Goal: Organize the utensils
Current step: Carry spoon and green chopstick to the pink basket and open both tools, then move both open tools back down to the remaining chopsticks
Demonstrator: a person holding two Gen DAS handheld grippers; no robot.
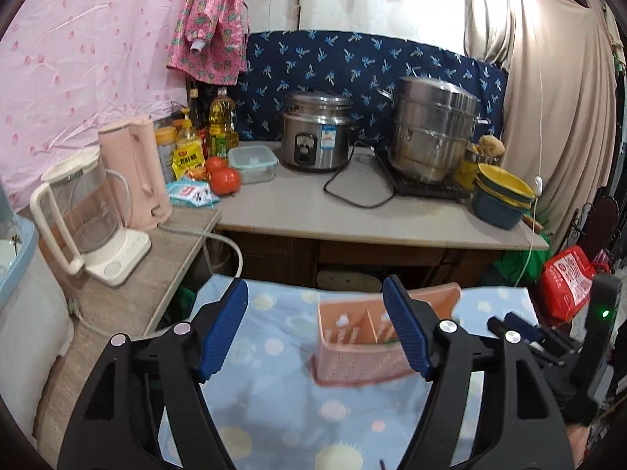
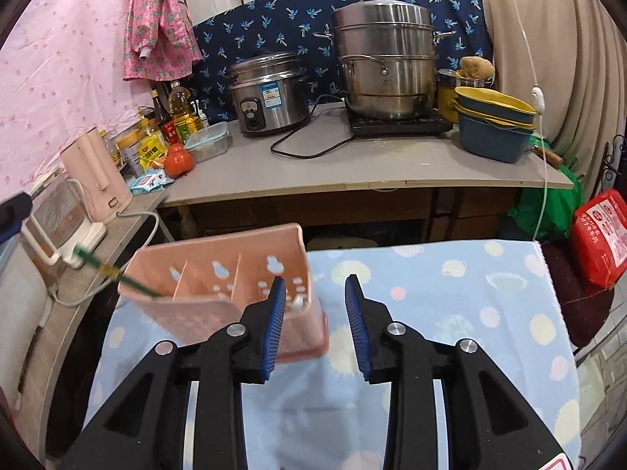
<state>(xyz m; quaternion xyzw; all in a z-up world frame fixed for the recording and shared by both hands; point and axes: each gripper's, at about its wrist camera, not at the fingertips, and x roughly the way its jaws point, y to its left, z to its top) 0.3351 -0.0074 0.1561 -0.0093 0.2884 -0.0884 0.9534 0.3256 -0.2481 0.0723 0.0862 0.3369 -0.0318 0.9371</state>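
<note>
Both hand-held grippers apart, empty: left (image 1: pixel 315 325), right (image 2: pixel 313 325). Green chopstick (image 2: pixel 117 274) in pink caddy (image 2: pixel 219 286)'s leftmost slot; steady caddy when loading.

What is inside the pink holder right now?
In the right wrist view the pink holder shows three compartments split by dividers. A green stick leans out of the leftmost one. The others look empty, but the front wall and the right tool hide their bottoms.
</note>
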